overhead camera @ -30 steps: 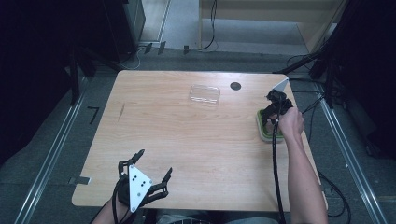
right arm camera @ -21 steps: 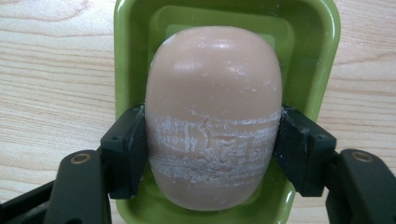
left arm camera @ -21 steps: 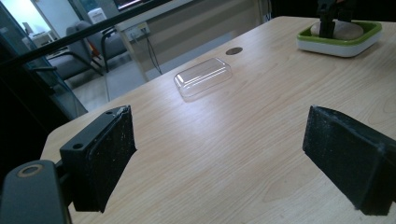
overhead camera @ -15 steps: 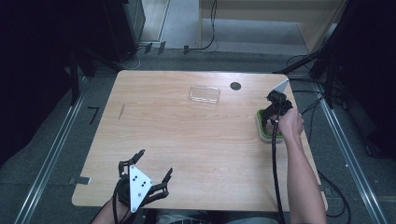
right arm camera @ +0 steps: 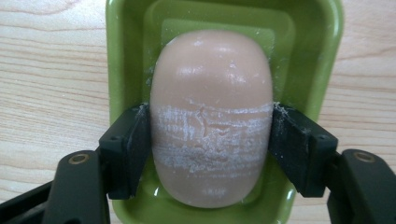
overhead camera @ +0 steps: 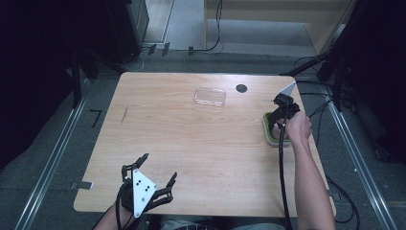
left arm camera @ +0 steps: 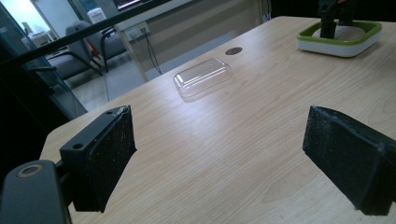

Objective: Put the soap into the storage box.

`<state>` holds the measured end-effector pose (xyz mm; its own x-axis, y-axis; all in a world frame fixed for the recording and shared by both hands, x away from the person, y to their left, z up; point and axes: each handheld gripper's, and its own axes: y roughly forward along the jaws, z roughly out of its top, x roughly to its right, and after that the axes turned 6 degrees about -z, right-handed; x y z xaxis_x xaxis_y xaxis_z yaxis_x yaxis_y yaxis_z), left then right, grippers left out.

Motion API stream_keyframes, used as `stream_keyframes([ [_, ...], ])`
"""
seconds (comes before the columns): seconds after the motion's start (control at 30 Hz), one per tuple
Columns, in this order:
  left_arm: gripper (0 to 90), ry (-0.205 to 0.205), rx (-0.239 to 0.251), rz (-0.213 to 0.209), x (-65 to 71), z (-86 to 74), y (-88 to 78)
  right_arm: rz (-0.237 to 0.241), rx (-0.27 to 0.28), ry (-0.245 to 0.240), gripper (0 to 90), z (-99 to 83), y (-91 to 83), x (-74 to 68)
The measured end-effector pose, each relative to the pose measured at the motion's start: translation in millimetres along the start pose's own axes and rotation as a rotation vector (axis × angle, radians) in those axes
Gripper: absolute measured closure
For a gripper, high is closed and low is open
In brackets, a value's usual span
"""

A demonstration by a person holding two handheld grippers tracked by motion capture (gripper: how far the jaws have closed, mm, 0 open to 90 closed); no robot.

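At the lower left of the high view, we are holding the left gripper [overhead camera: 160, 165] spread wide, idling clear of the work. At the right edge, the right gripper [right arm camera: 211, 135] is pinching the pale pink oval soap bar [right arm camera: 211, 70] across its middle. Its jaws have just been easing open as the bar is lying in the green plastic dish [right arm camera: 126, 28], probably for the clear plastic lid [overhead camera: 209, 96] waiting at upper centre.

Left gripper [left arm camera: 219, 158] wide apart over table [left arm camera: 261, 116], clear lid [left arm camera: 203, 77] ahead — green-rimmed dish [left arm camera: 339, 41] beyond.
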<state>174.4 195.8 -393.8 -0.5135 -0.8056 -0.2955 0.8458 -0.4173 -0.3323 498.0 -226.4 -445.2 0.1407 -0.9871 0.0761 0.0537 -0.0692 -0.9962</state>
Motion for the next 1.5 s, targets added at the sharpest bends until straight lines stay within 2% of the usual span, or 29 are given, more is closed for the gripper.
stream_keyframes([
  [0.1,9.9,0.000,0.001,-0.003,0.3,0.5,1.5,-0.014,0.003,-0.012,27.5,-1.9,-5.7,-1.3],
  [0.43,9.9,0.008,-0.006,-0.006,0.7,0.6,2.9,-0.003,0.031,-0.040,13.9,-15.8,-19.8,-2.6],
  [0.8,9.9,0.007,-0.009,0.001,0.1,-0.3,-0.2,0.007,0.050,-0.105,13.3,-40.2,-30.0,-6.5],
  [1.17,9.9,0.009,-0.003,-0.005,1.6,0.5,1.0,0.019,0.057,-0.127,13.3,-68.5,-33.7,-4.2],
  [1.33,9.9,0.012,-0.002,-0.009,1.9,0.9,1.9,0.009,0.056,-0.161,12.7,-83.3,-36.7,-6.5],
  [1.5,9.9,0.015,-0.004,-0.010,1.9,1.1,2.2,-0.005,0.030,-0.196,10.8,-99.9,-34.0,-10.5],
])
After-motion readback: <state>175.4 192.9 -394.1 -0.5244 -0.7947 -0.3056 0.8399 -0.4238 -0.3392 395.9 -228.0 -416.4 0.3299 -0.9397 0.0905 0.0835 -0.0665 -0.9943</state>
